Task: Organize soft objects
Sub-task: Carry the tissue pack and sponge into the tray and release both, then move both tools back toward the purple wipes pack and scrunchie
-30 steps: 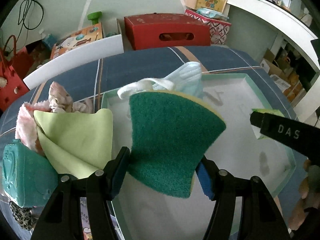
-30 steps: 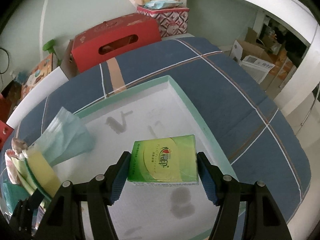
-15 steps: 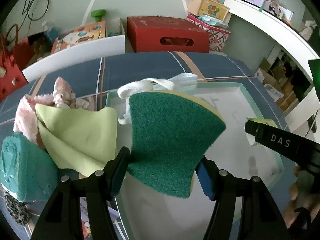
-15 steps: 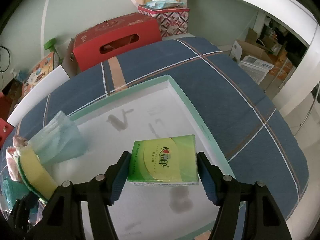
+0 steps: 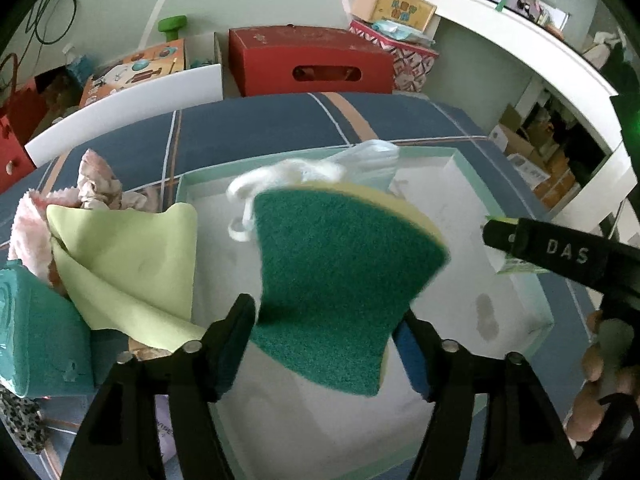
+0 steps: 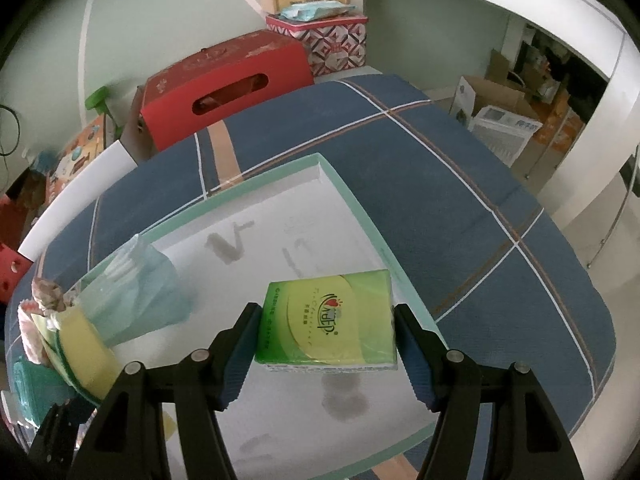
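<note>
- Green scouring sponge (image 5: 344, 280) sits between the fingers of the left gripper (image 5: 326, 336); its jaws have just been opening, and a gap shows at the left finger, so the hold looks loosened.
- Let the sponge drop flat near the left edge of the white tray (image 5: 460, 158), not on the rim.
- A pale blue face mask (image 6: 136, 292) hangs at the sponge's far end; watch that its loops do not catch the finger.
- The right gripper (image 6: 326, 344) clamps a green tissue pack (image 6: 326, 320) over the tray's right side; I would hold it level.
- A yellow-green cloth (image 5: 124, 256) waits outside the tray's left edge.
</note>
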The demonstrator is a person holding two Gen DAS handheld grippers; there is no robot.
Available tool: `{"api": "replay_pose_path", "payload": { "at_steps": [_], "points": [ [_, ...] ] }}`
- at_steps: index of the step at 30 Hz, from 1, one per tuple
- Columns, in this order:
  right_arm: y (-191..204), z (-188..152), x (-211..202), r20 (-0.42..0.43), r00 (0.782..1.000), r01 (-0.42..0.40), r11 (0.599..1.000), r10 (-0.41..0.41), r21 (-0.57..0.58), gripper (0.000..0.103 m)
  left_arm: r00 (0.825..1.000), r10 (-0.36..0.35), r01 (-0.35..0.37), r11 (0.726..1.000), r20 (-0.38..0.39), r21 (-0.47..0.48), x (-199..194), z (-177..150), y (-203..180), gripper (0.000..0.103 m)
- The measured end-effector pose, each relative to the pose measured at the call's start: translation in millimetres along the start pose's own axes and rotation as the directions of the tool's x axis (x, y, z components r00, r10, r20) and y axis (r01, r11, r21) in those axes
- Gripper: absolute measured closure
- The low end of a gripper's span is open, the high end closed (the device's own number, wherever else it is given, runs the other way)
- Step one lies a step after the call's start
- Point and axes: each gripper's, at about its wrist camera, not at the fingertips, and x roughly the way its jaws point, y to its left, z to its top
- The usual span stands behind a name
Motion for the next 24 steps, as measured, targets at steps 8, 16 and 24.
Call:
{"api": "replay_pose_path", "payload": {
  "at_steps": [8,16,24],
  "points": [
    [-3,-1,-2,-0.008,1.0,-0.024,1.0,0.024,0.003,0.031,0.999,0.023,-0.023,1.0,-0.032,-0.006,-3,-2,7,0.019],
    [-3,-2,-2,-0.005,0.999,-0.045,0.999,0.045,0.007,0.012,0.998,0.053,-0.055,0.997,-0.04,-0.052,-17,-4,20,0.016],
    [-5,-2,-8,0.002,0.999,-0.048,0.999,0.048,0.008,0.012,0.989,0.146,-0.145,0.984,0.002,-0.105,-39,-3,36,0.016]
  ]
}}
